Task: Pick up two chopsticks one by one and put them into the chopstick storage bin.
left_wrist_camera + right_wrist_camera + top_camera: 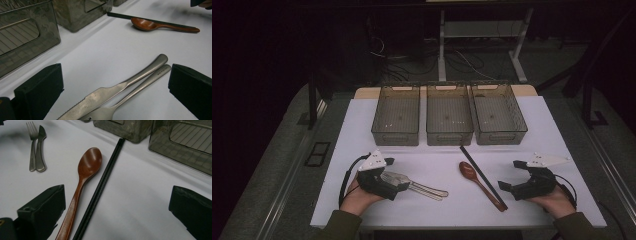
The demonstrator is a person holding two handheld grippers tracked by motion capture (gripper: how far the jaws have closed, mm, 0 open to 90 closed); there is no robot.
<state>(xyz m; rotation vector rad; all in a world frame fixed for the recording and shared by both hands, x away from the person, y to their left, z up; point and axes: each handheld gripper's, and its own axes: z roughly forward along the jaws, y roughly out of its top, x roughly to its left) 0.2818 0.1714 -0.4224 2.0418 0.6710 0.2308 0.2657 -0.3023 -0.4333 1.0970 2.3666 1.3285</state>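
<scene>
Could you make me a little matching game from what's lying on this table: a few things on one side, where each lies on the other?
Things:
1. wooden spoon
2. metal knife and fork
3. black chopsticks
4. three bins

Places:
A. in a row at the table's far side
B. beside the left hand-held gripper
C. running from the middle bin toward the right hand-held gripper
D. just left of the chopsticks

Pairs: 1-D, 2-B, 3-C, 4-A

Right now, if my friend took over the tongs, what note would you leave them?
Left tongs: open, nothing held, standing over the metal knife and fork.
Right tongs: open, nothing held, around the wooden spoon and black chopsticks.
All four pieces lie on the white table, in front of three bins that look empty.
Done: nothing picked up yet.
Left: probably grab the cutlery and move it to the bins.
</scene>
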